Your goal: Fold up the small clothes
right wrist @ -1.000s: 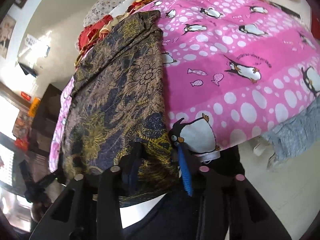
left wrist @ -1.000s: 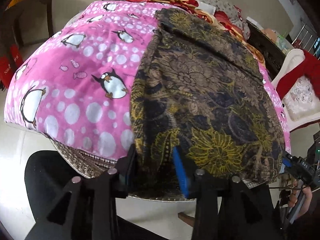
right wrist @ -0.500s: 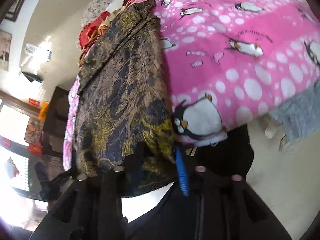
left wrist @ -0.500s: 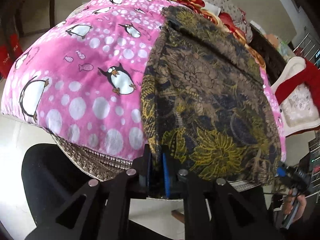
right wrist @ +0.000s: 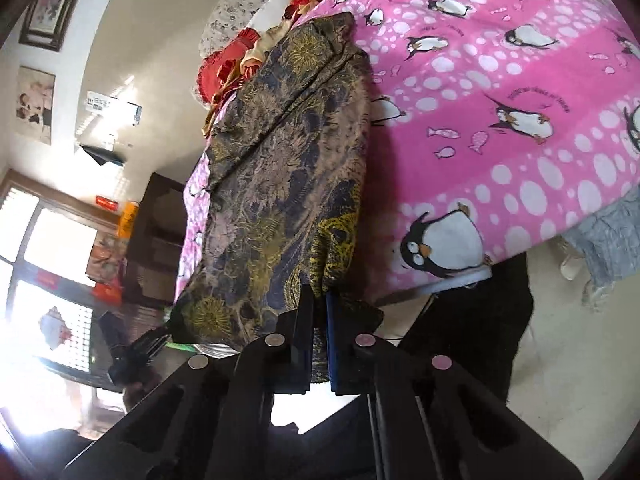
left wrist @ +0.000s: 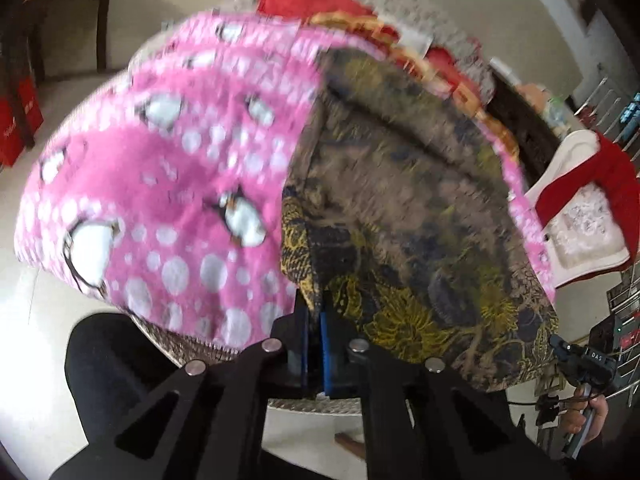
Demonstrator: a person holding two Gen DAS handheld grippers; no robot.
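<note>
A dark garment with a brown, navy and yellow flower print lies lengthwise on a pink penguin blanket. My left gripper is shut on the garment's near left corner at the table's front edge. In the right wrist view the same garment runs away from me, and my right gripper is shut on its near right corner, beside the pink blanket. Both pinched corners are lifted slightly off the blanket. The right gripper also shows at the left wrist view's lower right.
A heap of red, orange and floral clothes lies at the blanket's far end. A white chair with red cloth stands to the right. Grey cloth hangs off the blanket's right side. The person's dark trousers are below the edge.
Both grippers closed from open onto the garment's near corners. Both then rose a little, and the pinched corners came up off the blanket.
</note>
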